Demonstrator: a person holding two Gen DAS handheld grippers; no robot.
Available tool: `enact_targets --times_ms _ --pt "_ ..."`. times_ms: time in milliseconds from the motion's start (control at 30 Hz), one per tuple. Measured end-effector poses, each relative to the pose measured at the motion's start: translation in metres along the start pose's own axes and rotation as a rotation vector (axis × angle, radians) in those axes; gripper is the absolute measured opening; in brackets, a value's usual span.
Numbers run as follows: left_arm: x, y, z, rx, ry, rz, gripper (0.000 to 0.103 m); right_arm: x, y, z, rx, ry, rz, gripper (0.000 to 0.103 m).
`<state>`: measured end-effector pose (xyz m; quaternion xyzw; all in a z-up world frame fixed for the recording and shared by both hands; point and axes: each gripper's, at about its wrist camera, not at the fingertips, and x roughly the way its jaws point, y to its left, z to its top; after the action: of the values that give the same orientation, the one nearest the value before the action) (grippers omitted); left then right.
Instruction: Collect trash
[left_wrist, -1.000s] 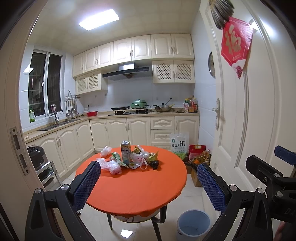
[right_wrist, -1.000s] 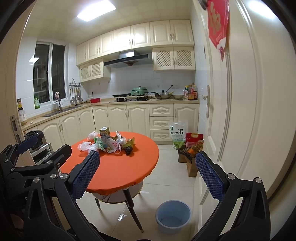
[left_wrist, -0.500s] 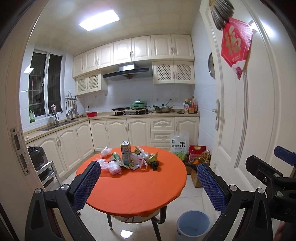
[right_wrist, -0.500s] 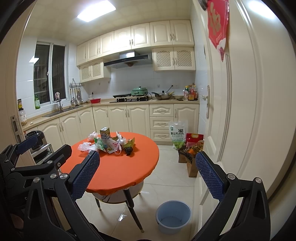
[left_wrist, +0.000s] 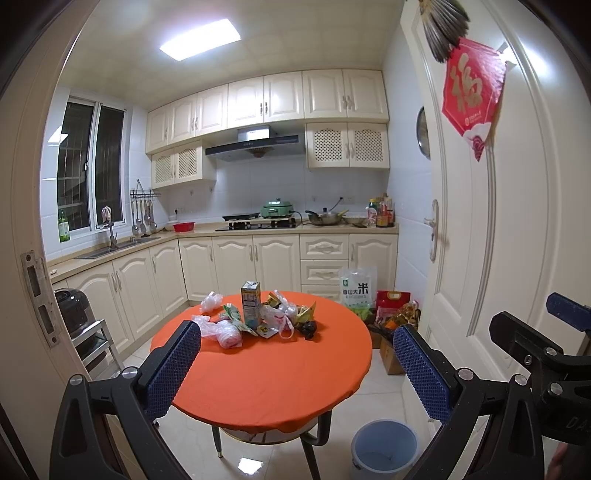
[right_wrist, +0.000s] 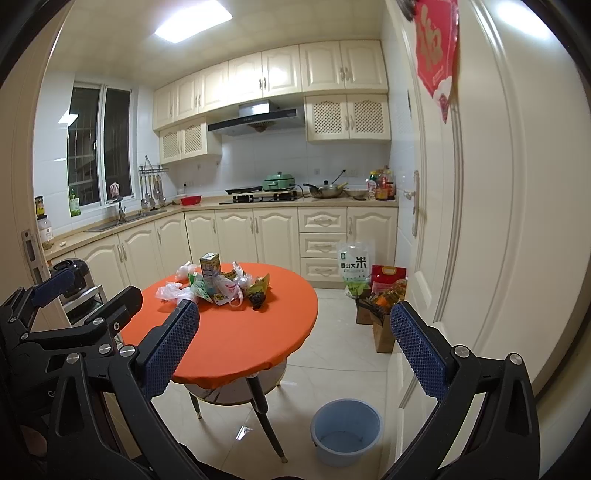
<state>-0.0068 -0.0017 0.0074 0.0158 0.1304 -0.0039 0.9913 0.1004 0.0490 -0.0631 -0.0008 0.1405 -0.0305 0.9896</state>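
Observation:
A heap of trash (left_wrist: 258, 317) lies on the far part of a round table with an orange cloth (left_wrist: 273, 373): an upright carton (left_wrist: 250, 303), crumpled plastic bags (left_wrist: 221, 330) and wrappers. The same heap shows in the right wrist view (right_wrist: 218, 282). A light blue bucket (left_wrist: 384, 446) stands on the floor to the right of the table, also in the right wrist view (right_wrist: 345, 430). My left gripper (left_wrist: 295, 365) is open and empty, well short of the table. My right gripper (right_wrist: 293, 345) is open and empty, beside the left one.
A white door (left_wrist: 480, 221) stands open at the right. A rice bag (left_wrist: 356, 291) and boxes of groceries (left_wrist: 393, 325) sit on the floor by the cabinets. A metal rack with a black cooker (left_wrist: 74, 314) stands at the left. The door frame (left_wrist: 29, 258) is close on the left.

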Motion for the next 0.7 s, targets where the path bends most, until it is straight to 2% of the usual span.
enact_targets --times_ms 700 --pt "-0.0031 0.0016 0.0006 -0.005 -0.002 0.0 0.102 -0.0005 0.0007 0.0009 0.001 0.001 0.003 0.103"
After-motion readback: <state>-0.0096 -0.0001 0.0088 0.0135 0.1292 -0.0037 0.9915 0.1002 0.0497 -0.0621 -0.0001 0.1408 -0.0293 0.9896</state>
